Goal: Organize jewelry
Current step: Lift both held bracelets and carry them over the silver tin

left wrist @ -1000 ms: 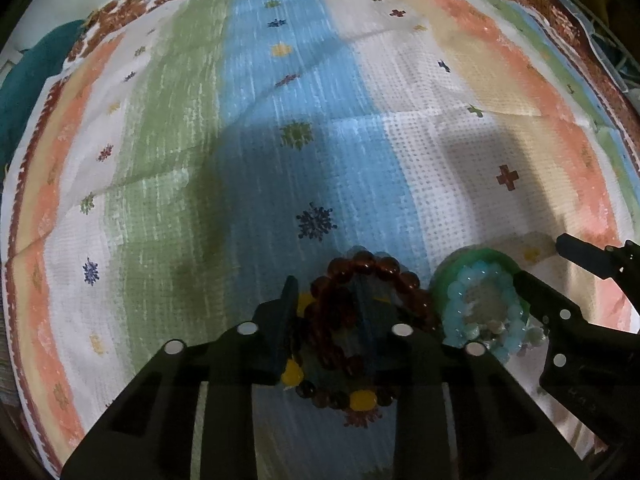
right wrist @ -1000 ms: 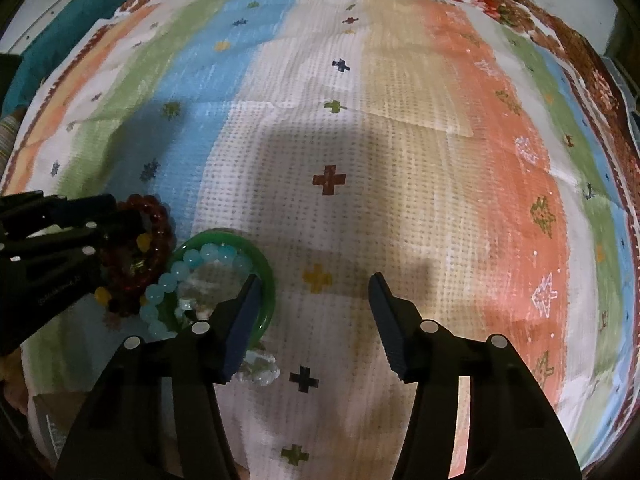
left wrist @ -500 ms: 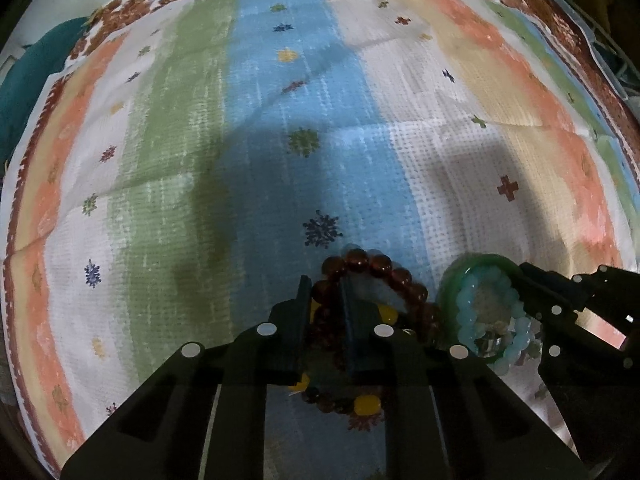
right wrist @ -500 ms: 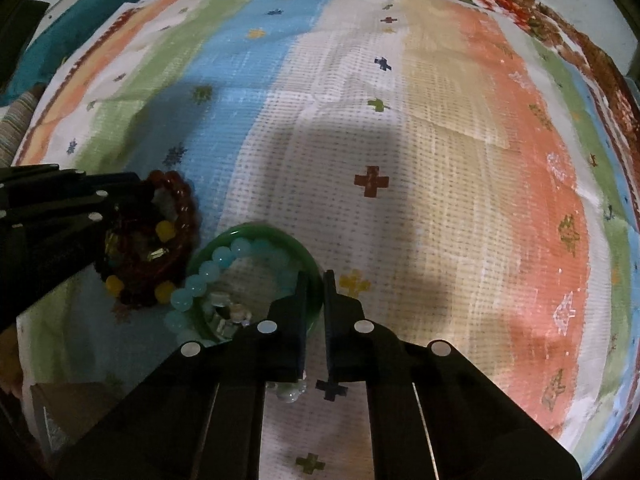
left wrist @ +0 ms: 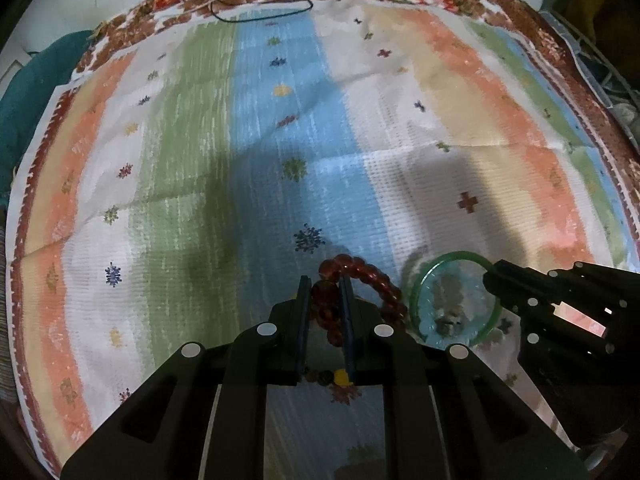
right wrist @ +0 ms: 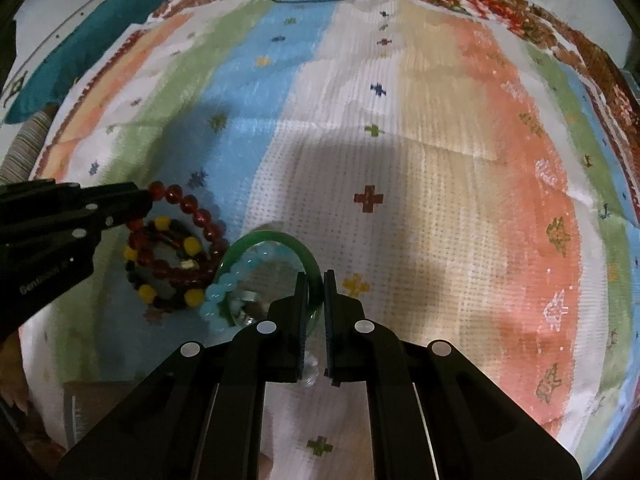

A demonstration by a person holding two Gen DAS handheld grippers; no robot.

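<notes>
Left tool (left wrist: pixel 325 308) is pinched narrow on the red bead bracelet (left wrist: pixel 360 276): beads sit between its fingers, and the rest of the loop arcs forward and to the right of the tips, partly off the striped cloth (left wrist: pixel 280 152). Right tool (right wrist: pixel 316 304) is pinched narrow on the green bangle (right wrist: pixel 280 240), gripping the near-right part of the ring, so the hoop extends forward and left from the tips, toward the left tool.

Key relation: the two pieces sit just beside each other, red bracelet on the left, bangle on the right, each arm on its nearer piece. A light blue bead bracelet (right wrist: pixel 236 280) lies inside the bangle's hoop, and a dark bracelet with yellow beads (right wrist: pixel 160 276) lies under and inside the red loop. In the right wrist view the red beads look to be touching the bangle's left rim; cannot tell if anything is tangled.

Judgement: pulling apart sideways, left piece leftward and right piece rightward, would separate them. Risk: the blue strand rides along with the bangle, or the yellow-bead strand drags with the red one
</notes>
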